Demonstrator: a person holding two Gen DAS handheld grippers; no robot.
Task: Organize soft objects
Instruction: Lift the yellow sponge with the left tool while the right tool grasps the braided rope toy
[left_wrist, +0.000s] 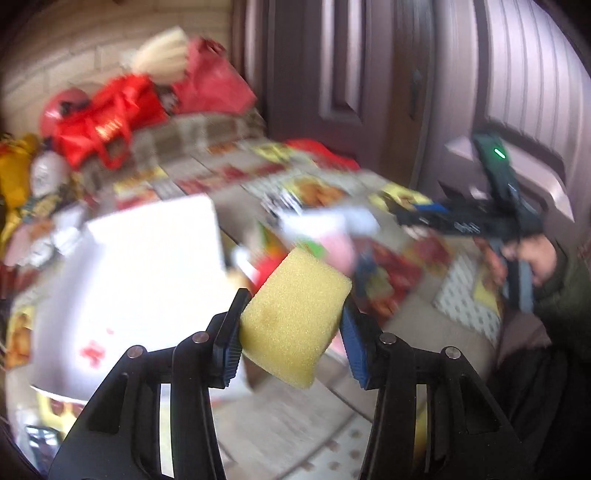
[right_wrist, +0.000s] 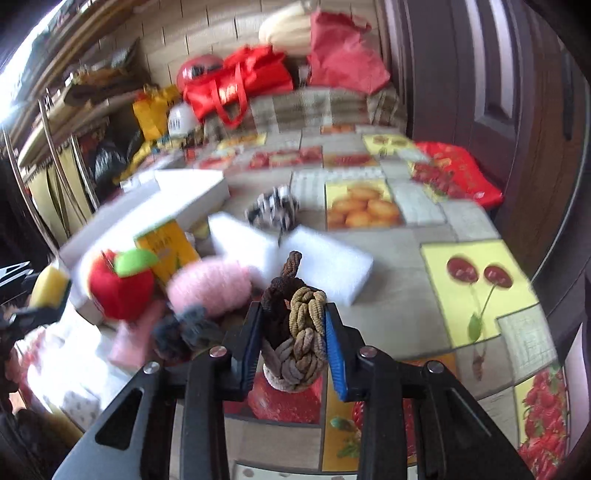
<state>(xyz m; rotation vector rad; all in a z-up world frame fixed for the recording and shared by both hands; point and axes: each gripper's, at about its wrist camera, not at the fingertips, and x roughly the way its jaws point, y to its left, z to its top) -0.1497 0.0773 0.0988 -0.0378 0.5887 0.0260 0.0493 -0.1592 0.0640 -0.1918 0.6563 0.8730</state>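
Observation:
My left gripper (left_wrist: 291, 325) is shut on a yellow sponge (left_wrist: 291, 314) and holds it above the table; the sponge also shows at the left edge of the right wrist view (right_wrist: 50, 286). My right gripper (right_wrist: 293, 328) is shut on a brown and tan knotted chenille cloth (right_wrist: 295, 332), held over the table. On the table lie a red plush apple (right_wrist: 120, 284), a pink fluffy item (right_wrist: 208, 286), a grey fuzzy item (right_wrist: 184, 328), white foam blocks (right_wrist: 325, 266) and a black-and-white item (right_wrist: 275, 206).
A white box (left_wrist: 147, 266) stands at the left on the fruit-print tablecloth (right_wrist: 476, 280). A yellow carton (right_wrist: 166, 251) sits beside it. Red bags (right_wrist: 240, 81) and clutter are piled at the far end. A dark door (right_wrist: 498, 74) is on the right.

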